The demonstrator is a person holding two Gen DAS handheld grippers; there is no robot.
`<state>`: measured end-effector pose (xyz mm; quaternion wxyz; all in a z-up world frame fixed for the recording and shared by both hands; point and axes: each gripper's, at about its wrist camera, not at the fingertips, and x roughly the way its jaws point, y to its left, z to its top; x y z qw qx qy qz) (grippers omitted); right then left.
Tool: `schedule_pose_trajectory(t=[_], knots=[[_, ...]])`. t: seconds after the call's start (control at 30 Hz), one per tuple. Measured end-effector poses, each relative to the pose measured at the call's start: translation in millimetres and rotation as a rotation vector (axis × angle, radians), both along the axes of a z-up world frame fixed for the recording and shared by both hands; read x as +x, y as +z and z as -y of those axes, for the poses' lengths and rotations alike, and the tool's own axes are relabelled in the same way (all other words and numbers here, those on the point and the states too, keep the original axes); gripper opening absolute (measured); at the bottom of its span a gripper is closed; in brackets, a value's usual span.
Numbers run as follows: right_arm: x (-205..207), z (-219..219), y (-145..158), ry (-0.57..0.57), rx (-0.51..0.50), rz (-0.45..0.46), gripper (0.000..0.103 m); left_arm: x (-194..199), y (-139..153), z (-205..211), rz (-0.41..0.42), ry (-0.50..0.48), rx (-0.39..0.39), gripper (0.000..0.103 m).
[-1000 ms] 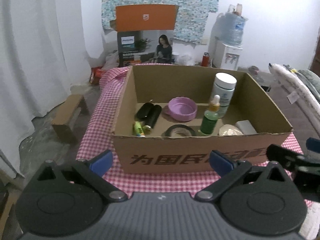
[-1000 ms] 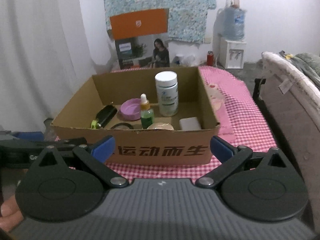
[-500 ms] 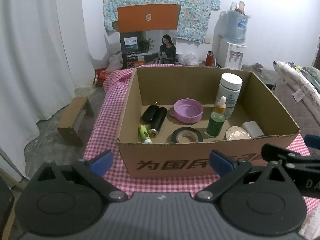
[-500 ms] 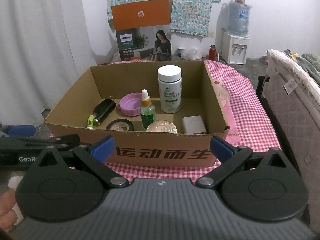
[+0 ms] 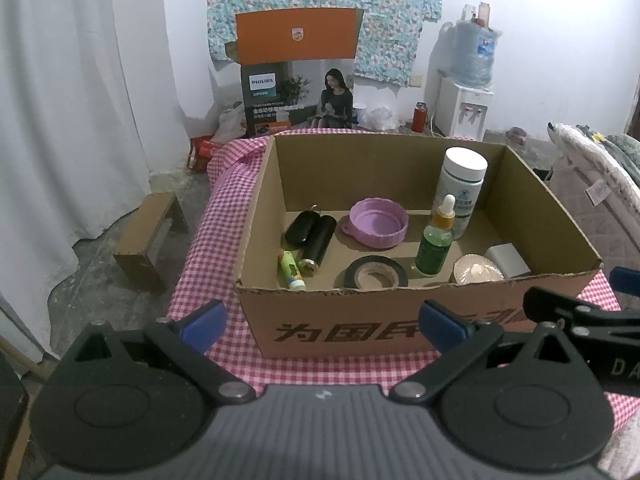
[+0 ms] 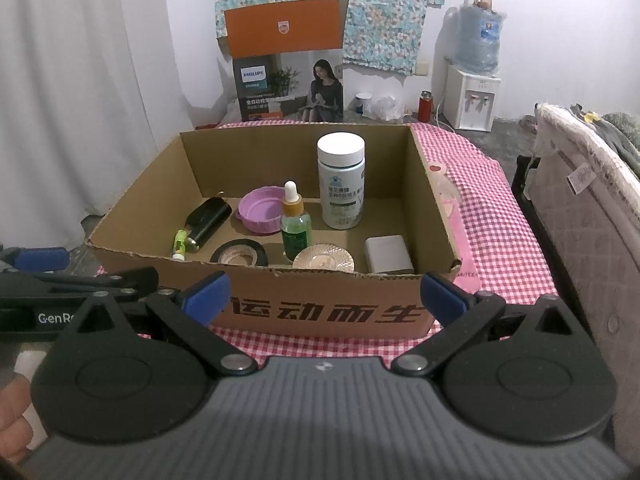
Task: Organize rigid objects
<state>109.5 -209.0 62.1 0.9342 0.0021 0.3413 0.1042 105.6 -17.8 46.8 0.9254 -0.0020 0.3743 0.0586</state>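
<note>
Nearest the viewer, the left claw (image 5: 322, 322) and the right claw (image 6: 324, 298) each hang in front of the near wall of a cardboard box (image 5: 400, 320), blue-tipped fingers spread wide, holding and touching nothing. The left claw lines up with the box's near left part, the right claw with its near right part.

The box sits on a desk covered in a pink checked cloth (image 6: 500, 216), its near wall printed with large dark characters. Inside, along the near wall from left to right: a small green tube (image 5: 291, 270), a roll of black tape (image 5: 376, 273) lying flat, a ribbed glass dish (image 5: 478, 270) and a grey block (image 6: 388, 254) in the near right corner. Just behind them, two black cylinders (image 5: 314, 236) lie side by side at the left, and a green dropper bottle (image 6: 295, 226) stands upright. Farther back are a purple bowl (image 5: 378, 222) and a tall white bottle (image 6: 341, 180), also upright.

Beyond the desk, a printed carton (image 6: 288, 76) with an orange flap stands against the wall.
</note>
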Motion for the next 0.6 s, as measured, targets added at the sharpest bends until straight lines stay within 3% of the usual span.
schedule_pose_trajectory(t=[0.6], knots=[[0.1,1.0,1.6,0.000,-0.004,-0.007,0.102,0.2,-1.6,0.7,-0.009,0.002,-0.006,0.103]])
